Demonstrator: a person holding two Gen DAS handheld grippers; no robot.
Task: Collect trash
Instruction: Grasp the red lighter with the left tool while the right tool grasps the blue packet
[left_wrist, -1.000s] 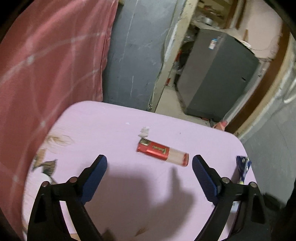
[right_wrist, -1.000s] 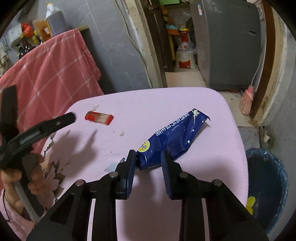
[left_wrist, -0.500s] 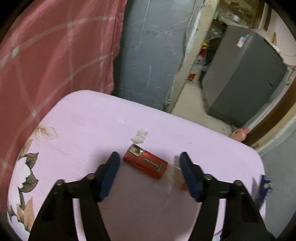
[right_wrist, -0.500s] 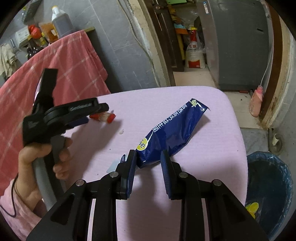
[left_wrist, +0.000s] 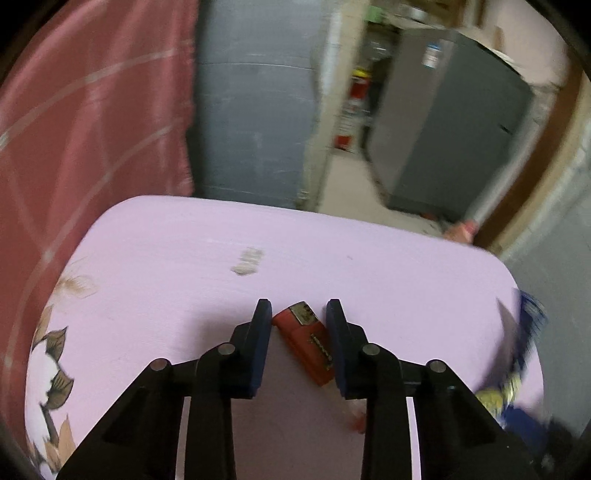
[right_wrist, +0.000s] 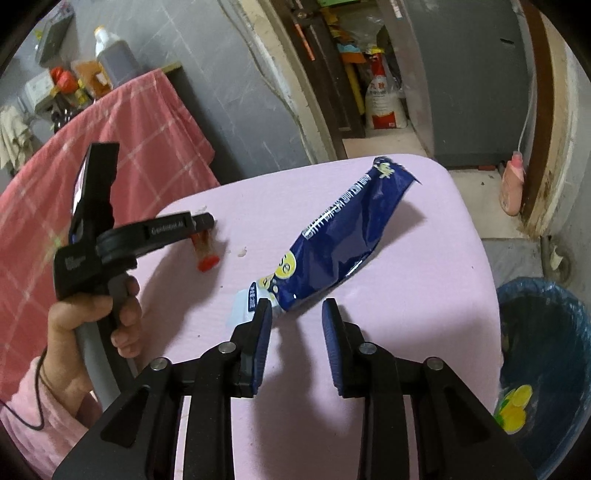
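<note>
On the pink table the left gripper has its jaws just closing in around the red lighter, which lies slantwise between the pads; whether both pads press it I cannot tell. The right gripper has just been opening, and the blue wrapper lies loose ahead of its fingertips, touching the left pad. A blue-lined bin stands beside the table.

Surface: we see a pale pink cloth-covered table with a floral print at its left edge | On it: a small red lighter-like packet, a crumpled white paper scrap, a long blue foil snack wrapper lying diagonally.
</note>
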